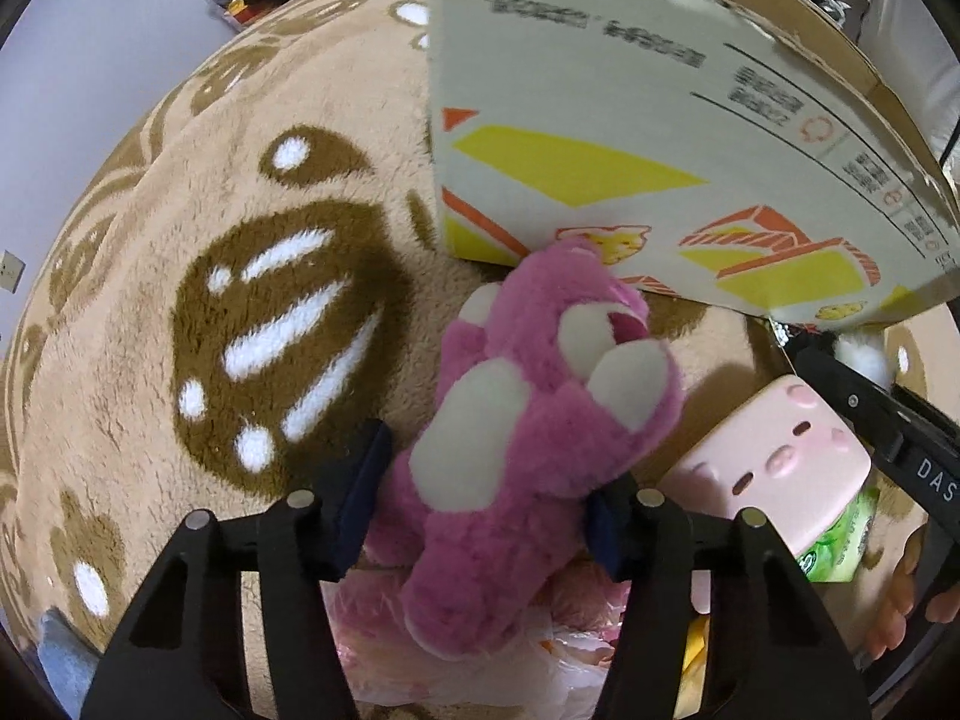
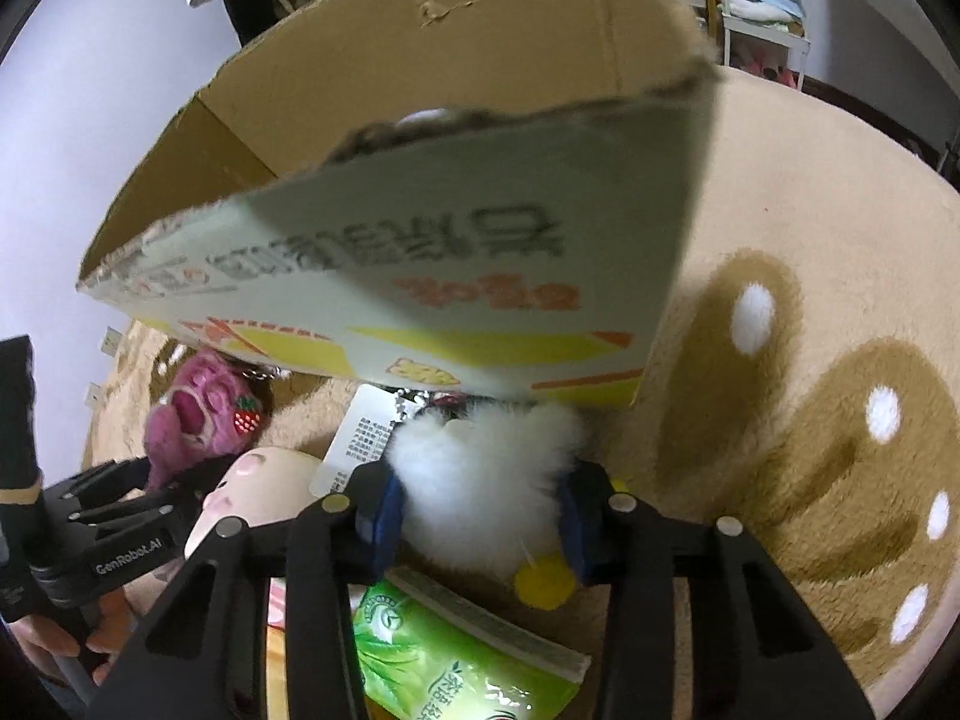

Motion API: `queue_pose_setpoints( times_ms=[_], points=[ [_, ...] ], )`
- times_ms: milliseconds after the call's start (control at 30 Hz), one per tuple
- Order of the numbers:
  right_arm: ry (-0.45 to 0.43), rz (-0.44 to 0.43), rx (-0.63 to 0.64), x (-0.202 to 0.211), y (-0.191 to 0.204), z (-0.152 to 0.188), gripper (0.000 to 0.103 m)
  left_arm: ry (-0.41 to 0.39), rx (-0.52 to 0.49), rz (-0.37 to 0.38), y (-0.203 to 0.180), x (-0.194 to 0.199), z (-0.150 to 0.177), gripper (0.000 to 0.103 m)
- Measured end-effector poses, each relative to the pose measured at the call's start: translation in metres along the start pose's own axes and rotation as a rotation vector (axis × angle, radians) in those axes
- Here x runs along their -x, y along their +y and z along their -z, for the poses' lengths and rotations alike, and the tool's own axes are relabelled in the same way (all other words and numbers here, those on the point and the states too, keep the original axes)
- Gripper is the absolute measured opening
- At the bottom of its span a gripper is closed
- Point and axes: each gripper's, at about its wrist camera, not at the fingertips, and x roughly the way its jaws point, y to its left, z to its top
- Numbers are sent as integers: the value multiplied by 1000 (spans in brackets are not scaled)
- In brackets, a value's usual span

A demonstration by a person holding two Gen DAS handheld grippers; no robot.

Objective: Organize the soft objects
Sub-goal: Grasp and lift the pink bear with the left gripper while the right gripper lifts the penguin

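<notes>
Grasping stage, by the look of it: left gripper [image 1: 480, 504] closed on the pink bear [image 1: 528, 420] around its lower body, right gripper [image 2: 477, 510] closed on the white plush [image 2: 480, 480], pads sunk into the fur on both sides. Both toys low on the tan rug [image 1: 120, 300], just in front of the box [image 2: 420, 276], bear's head touching its printed wall. Next, probably: lift both clear of the pile, carry over the box's torn rim, let go inside; enough height needed to clear that wall, and a firm enough squeeze that the soft bodies do not slip out. Left view only: bear's pale belly and paw pads, and a person's fingers [image 1: 900, 600] on the right tool's handle. Right view only: brown inside of the box, paper tag [image 2: 354, 444] on the white plush, its yellow foot [image 2: 543, 582], strawberry charm on the bear. Seen in both: pink pig cushion [image 1: 774, 462] and green packet [image 2: 456, 660] between the two toys.
</notes>
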Motion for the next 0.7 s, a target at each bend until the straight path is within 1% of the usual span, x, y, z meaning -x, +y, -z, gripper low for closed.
queue_pose_setpoints(
  times_ms=[67,267,367,400,467,600,700],
  points=[
    [1,6,5,0,2,0,45,-19,-5,12,-4,3,2,54],
    [-4,19,35,-2,7,2,43,-20,-17,7,-12,4,2,53],
    [0,19,42,-1,9,3,42,-10,-38,2,-15,5,2,52],
    [3,15,39,-1,9,4,37,-10,-43,1,-16,5,3,52],
    [8,11,40,-1,10,4,37,-8,-44,4,-15,5,3,52],
    [5,20,53,-3,15,6,36,-8,-22,13,-8,7,3,51],
    [3,24,60,-1,17,8,35,-8,15,39,0,12,4,51]
  ],
)
